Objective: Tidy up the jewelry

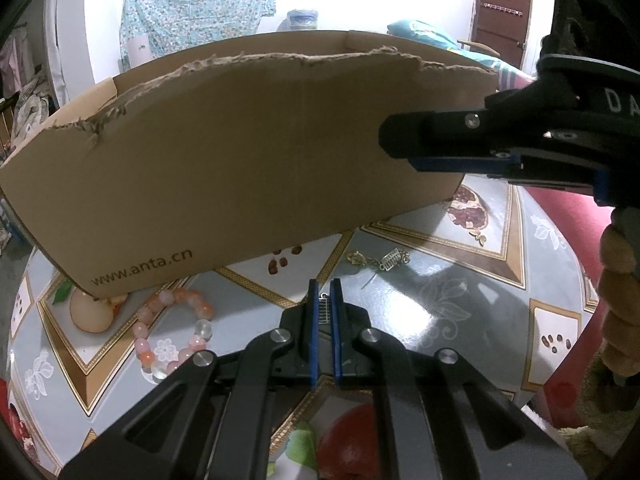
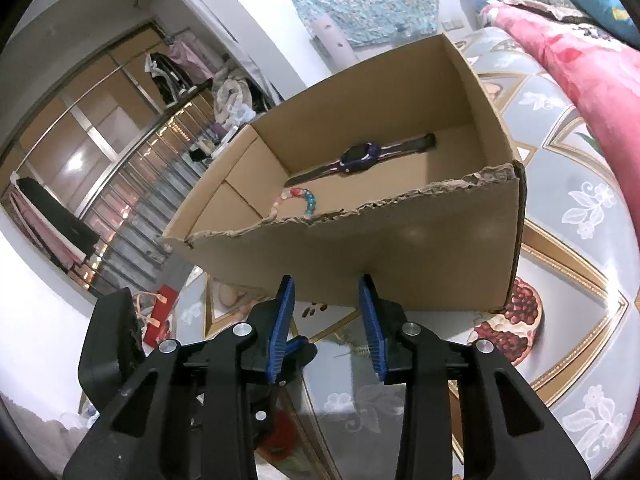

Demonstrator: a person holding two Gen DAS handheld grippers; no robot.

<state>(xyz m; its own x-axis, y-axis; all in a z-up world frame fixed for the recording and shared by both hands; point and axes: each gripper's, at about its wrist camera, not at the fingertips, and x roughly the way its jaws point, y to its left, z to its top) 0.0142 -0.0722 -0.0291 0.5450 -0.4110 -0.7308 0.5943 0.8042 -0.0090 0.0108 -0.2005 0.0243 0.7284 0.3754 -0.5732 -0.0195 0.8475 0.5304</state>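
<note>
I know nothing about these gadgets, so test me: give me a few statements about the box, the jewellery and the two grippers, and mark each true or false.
1. The brown cardboard box holds a dark purple wristwatch. True.
2. The pink and clear bead bracelet lies inside the box. False: it lies on the patterned tablecloth, outside the box; a different, multicoloured bead bracelet is inside.
3. The left gripper is shut on a small silvery comb-shaped earring. True.
4. The right gripper clamps the box wall. False: its jaws stand apart with nothing between them.
5. A gold chain piece lies on the tablecloth. True.
</note>
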